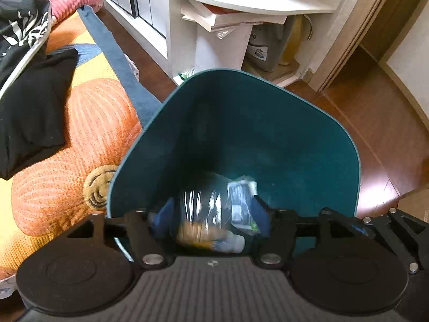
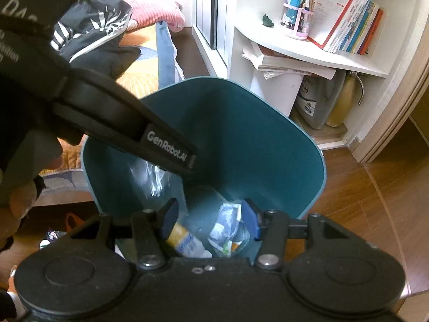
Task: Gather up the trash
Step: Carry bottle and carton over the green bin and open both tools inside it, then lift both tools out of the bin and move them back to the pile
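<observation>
trash [image 1: 214,214] sits blurred between my spread left tongs [image 1: 211,216] over the bin [image 1: 281,123]; right tongs [image 2: 210,218] spread too. i fear it snagging the pads.

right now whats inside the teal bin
Inside the teal bin: a yellow tube, a crumpled clear wrapper and clear plastic film. The gripper bodies hide the bin's near floor.

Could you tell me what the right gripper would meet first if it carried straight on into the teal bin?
Probably the crumpled clear wrapper on the teal bin's floor; the right gripper stands open above it, though depth is unclear.
</observation>
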Action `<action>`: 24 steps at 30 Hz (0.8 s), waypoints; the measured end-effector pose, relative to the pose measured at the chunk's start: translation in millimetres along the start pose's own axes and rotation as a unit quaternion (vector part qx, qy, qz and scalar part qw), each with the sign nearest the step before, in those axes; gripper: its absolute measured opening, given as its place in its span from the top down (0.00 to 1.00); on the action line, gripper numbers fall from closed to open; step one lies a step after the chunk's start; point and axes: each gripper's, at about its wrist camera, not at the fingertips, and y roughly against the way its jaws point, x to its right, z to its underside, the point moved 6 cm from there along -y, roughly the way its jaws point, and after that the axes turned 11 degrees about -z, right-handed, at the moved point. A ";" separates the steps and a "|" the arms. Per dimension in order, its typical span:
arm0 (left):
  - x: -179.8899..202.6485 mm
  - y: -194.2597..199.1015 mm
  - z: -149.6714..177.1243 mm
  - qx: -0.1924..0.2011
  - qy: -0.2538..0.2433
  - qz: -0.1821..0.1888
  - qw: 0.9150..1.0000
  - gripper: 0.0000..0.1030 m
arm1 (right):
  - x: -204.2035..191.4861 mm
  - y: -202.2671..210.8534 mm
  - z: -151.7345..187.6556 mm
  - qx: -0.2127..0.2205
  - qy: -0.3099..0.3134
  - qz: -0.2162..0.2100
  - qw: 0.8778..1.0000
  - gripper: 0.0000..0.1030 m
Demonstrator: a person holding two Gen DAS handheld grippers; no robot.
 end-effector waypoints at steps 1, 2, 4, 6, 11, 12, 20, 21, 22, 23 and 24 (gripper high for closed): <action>-1.5 2.8 0.5 0.003 0.001 0.003 1.000 0.33 | -0.8 3.3 0.1 0.001 0.000 -0.002 1.000 0.50; -2.9 5.5 1.0 0.004 0.002 0.006 1.000 0.33 | -0.2 5.6 -0.4 0.003 0.000 -0.004 1.000 0.50; -7.1 11.4 3.2 0.005 0.005 0.010 1.000 0.33 | -1.6 12.1 -0.4 0.006 0.000 -0.007 1.000 0.50; -11.2 19.9 6.8 0.011 0.005 0.012 1.000 0.33 | -4.7 20.1 0.0 0.009 0.002 -0.011 1.000 0.49; -26.2 46.4 16.7 0.031 0.003 0.010 0.999 0.33 | -15.9 39.3 0.2 0.019 0.008 -0.021 1.000 0.49; -29.5 51.9 19.3 0.034 0.004 0.011 0.999 0.33 | -19.5 42.7 -0.4 0.020 0.011 -0.021 1.000 0.49; -65.1 96.8 45.2 0.060 0.029 0.010 0.998 0.33 | -55.4 74.7 -4.7 0.037 0.041 -0.052 0.997 0.49; -70.2 102.1 49.2 0.062 0.035 0.011 0.997 0.33 | -61.0 78.7 -5.2 0.040 0.044 -0.057 0.997 0.49; -76.2 107.8 54.0 0.065 0.040 0.011 0.997 0.33 | -66.6 82.2 -6.3 0.043 0.047 -0.064 0.996 0.49; -81.7 113.2 58.3 0.067 0.043 0.012 0.997 0.33 | -72.8 86.0 -7.1 0.047 0.047 -0.070 0.995 0.49; -87.7 118.5 62.8 0.070 0.046 0.012 0.996 0.33 | -78.7 89.3 -7.1 0.050 0.048 -0.076 0.995 0.49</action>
